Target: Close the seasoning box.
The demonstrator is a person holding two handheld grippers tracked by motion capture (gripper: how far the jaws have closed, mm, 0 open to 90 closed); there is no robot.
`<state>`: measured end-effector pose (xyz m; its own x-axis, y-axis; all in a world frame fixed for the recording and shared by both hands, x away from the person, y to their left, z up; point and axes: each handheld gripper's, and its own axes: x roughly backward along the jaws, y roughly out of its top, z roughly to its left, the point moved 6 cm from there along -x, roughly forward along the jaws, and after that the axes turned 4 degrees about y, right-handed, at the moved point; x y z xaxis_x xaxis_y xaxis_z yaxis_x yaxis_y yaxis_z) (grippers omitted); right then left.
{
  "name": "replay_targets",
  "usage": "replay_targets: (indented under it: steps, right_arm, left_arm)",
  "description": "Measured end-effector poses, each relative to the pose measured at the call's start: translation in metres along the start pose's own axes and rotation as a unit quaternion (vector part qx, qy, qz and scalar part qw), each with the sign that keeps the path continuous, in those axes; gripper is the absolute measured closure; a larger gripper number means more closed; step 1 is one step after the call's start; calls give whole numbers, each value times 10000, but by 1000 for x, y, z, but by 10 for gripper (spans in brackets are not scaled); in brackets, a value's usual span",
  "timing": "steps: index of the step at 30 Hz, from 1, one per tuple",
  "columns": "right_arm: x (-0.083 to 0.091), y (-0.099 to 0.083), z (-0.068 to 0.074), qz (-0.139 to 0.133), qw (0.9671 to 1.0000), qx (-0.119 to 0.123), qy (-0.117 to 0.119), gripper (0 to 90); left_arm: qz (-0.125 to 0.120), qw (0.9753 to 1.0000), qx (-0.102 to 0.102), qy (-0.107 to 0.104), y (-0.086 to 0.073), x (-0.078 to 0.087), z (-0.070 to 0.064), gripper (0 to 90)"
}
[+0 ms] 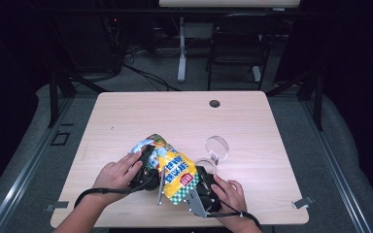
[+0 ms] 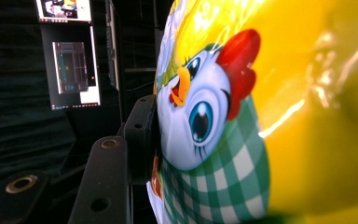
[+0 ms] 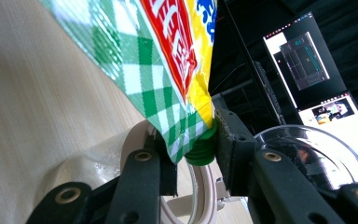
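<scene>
high view: left gripper (image 1: pixel 148 167) and right gripper (image 1: pixel 200 187) both clamp snack bag (image 1: pixel 175 170).

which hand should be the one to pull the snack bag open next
Right, probably. The right tool pinches the snack bag at its checked corner edge, a good tear point. The left tool presses the bag's broad printed face, so it suits bracing.
</scene>
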<state>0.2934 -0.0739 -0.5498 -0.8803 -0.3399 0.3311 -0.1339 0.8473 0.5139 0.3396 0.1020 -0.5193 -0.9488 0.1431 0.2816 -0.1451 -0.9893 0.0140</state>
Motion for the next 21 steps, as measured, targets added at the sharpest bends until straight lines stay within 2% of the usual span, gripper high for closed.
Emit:
replay_targets:
  steps: [21]
  right_arm:
    - [0, -1, -1, -63, 9999, -146, -2, 711]
  left_arm:
    - [75, 9996, -268, 11, 4, 2, 7, 552]
